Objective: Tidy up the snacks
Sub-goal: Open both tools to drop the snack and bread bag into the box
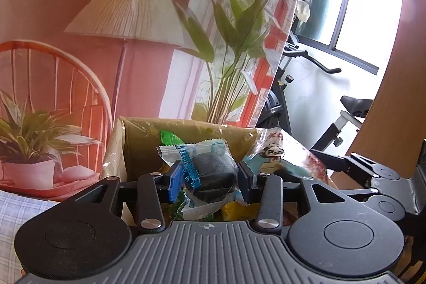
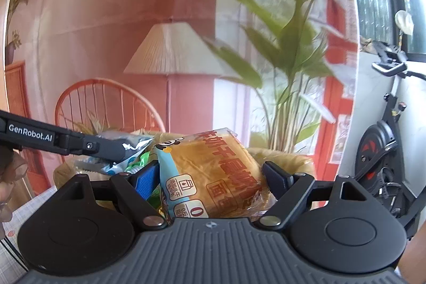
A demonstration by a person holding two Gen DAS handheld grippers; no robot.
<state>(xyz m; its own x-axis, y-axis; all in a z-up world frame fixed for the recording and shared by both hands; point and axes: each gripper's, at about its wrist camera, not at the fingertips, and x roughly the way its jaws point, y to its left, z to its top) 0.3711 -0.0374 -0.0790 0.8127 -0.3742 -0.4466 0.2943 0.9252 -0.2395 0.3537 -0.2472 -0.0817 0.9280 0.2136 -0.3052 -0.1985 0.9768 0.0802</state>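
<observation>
two grippers over box (image 1: 138, 140), left gripper (image 1: 210, 177) clamps dark snack packet (image 1: 213, 172), right gripper (image 2: 213, 175) straddles bread pack (image 2: 213, 175)

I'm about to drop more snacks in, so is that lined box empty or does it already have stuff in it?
Not empty. Behind the held dark cake packet, the box already holds a green packet and yellow wrappers.
</observation>
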